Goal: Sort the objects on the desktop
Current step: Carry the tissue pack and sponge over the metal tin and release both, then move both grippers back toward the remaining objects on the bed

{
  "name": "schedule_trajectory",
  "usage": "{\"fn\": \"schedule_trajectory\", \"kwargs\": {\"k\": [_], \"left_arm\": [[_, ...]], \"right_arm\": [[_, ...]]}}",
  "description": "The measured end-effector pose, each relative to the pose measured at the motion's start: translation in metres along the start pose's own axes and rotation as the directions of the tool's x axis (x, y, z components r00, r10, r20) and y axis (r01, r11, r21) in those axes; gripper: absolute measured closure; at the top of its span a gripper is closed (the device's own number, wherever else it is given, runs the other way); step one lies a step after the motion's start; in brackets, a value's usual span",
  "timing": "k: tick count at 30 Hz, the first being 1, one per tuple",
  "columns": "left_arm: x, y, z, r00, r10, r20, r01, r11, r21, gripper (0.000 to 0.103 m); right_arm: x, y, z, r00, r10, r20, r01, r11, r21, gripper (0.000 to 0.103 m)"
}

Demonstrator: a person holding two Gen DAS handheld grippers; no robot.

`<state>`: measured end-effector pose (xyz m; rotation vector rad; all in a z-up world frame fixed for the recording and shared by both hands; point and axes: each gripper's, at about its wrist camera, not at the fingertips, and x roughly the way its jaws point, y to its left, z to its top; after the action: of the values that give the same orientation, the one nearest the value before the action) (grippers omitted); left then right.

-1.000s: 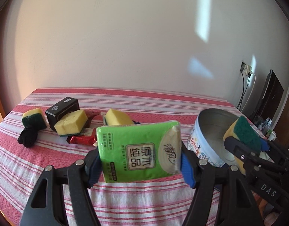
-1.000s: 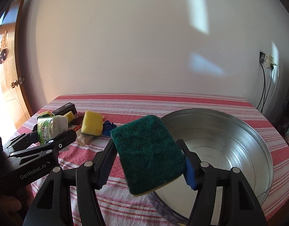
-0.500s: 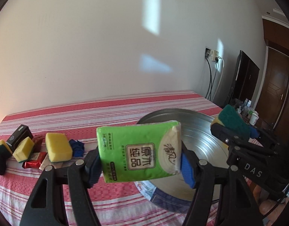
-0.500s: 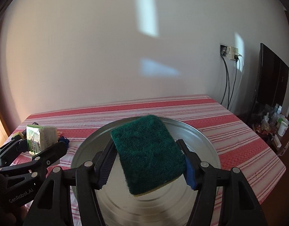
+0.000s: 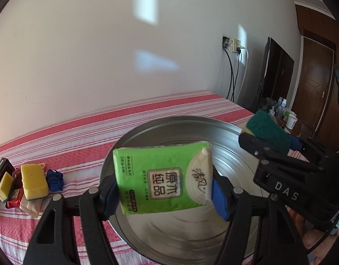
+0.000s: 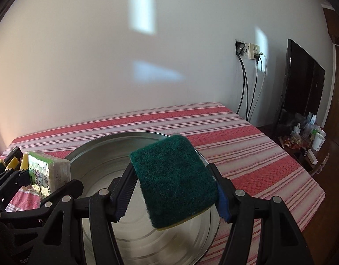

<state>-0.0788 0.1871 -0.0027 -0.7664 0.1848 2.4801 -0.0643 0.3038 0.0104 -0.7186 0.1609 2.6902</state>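
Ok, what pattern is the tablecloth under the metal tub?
Red and white stripes on the tablecloth, clearest in the right wrist view.

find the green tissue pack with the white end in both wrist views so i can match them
Left wrist view: the green tissue pack sits centre frame, clamped in the left gripper over the round metal basin.
Right wrist view: the same pack is at the left edge, seen end-on, beside the basin's left rim.
Shared landmark: the round metal basin on the red-striped tablecloth.
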Motion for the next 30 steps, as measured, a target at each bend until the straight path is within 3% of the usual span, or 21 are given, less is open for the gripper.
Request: {"fn": "schedule_trajectory", "kwargs": {"k": [12,16,20,24,30], "left_arm": [[0.019,-0.006,0.001,0.999,0.024,-0.035,-0.024,1.0,0.006,0.032],[0.018,-0.004,-0.001,0.997,0.073,-0.02,-0.073,0.997,-0.001,0.012],[0.012,0.0,-0.001,0.992,0.121,0.016,-0.121,0.993,-0.009,0.001],[0.007,0.005,0.001,0.994,0.11,0.026,-0.109,0.993,-0.035,0.001],[-0.003,0.011,0.001,0.984,0.167,0.059,-0.166,0.986,-0.026,0.001]], "right_arm": [[0.012,-0.007,-0.001,1.0,-0.019,-0.024,0.019,1.0,0.012,0.033],[0.017,-0.013,-0.002,0.999,-0.011,-0.033,0.012,0.999,0.034,0.032],[0.017,-0.018,-0.002,1.0,-0.006,-0.018,0.007,0.998,0.065,0.022],[0.013,-0.019,-0.002,1.0,0.004,0.006,-0.004,0.996,0.088,0.021],[0.0,-0.014,-0.002,0.997,0.024,0.077,-0.033,0.993,0.116,0.021]]}}
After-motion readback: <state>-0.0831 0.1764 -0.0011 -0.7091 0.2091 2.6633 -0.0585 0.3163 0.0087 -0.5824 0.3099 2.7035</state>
